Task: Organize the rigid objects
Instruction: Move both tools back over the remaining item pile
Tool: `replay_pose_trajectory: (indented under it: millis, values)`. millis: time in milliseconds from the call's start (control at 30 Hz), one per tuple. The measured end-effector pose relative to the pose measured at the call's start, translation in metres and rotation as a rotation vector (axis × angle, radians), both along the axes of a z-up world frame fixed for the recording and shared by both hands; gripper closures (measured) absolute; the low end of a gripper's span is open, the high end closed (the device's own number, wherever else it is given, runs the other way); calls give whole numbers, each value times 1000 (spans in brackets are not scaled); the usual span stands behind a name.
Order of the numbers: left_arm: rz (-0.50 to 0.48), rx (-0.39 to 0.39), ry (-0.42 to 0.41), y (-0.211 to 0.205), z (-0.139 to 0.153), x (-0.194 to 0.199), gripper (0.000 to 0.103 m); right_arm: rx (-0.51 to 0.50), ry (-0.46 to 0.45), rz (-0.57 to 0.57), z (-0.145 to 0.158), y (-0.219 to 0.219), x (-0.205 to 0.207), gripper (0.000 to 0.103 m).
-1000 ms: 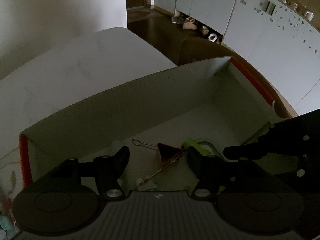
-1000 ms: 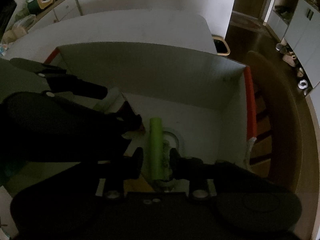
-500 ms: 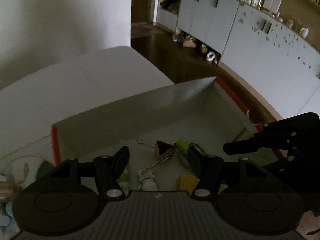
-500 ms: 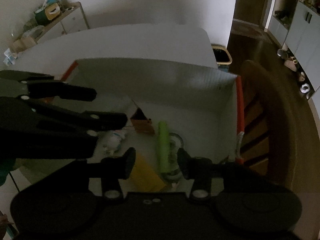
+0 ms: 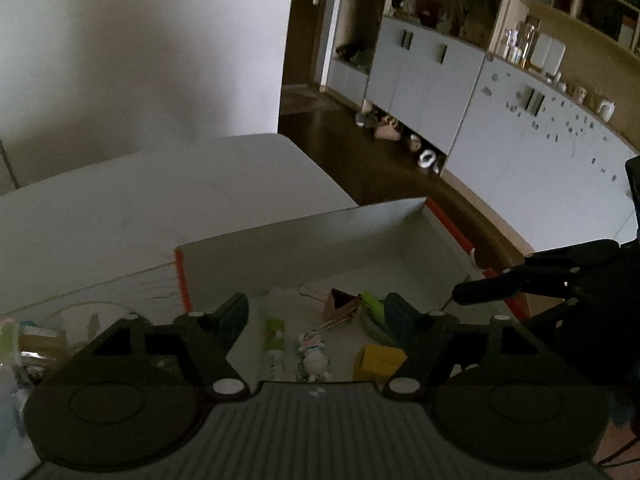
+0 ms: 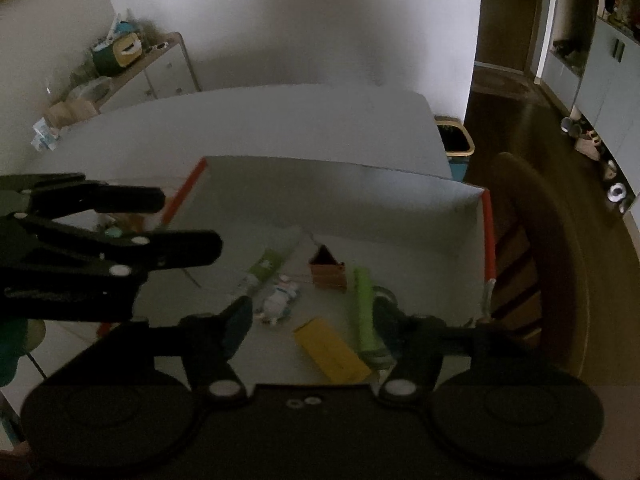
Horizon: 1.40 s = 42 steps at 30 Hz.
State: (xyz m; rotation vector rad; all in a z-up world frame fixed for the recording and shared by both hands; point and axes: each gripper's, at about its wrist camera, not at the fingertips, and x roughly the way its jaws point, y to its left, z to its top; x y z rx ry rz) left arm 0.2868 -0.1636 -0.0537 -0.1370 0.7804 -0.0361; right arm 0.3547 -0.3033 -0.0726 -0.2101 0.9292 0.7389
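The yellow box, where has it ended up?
The yellow box lies flat on the floor of the white cardboard tray, near its front edge in the right wrist view. The lime green tube lies just to its right, a small toy figure to its left.

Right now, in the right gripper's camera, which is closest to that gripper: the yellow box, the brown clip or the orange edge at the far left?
1. yellow box, low between the right gripper fingers.
2. brown clip, mid-box, beyond.
3. orange edge, far-left corner.

Box [image 6: 360, 200] open above; its upright walls block entry from the sides.
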Motion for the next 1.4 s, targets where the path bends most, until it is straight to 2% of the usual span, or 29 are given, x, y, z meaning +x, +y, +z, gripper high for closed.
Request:
replay_pose_trajectory:
  millis: [200, 367, 467, 533, 600, 767, 967, 1400]
  values:
    - [10, -1, -24, 17, 5, -25, 28, 22, -17, -22, 9, 7, -15, 21]
    - [23, -22, -36, 42, 9, -45, 27, 46, -34, -38, 16, 18, -29, 17]
    - [29, -7, -48, 56, 11, -59, 27, 75, -25, -49, 18, 28, -37, 14]
    - [36, -3, -51, 69, 10, -69, 26, 98, -20, -49, 20, 36, -43, 11]
    - [54, 4, -53, 82, 9, -78, 21, 119, -17, -43, 22, 45, -50, 7]
    - [107, 12, -58, 121, 5, -100, 21, 154, -11, -26, 26, 75, -68, 2]
    - [169, 18, -52, 167, -5, -121, 21, 182, 4, -13, 28, 110, -85, 1]
    - [271, -5, -3, 248, -48, -138, 21, 117, 3, 32, 20, 194, -102, 1]
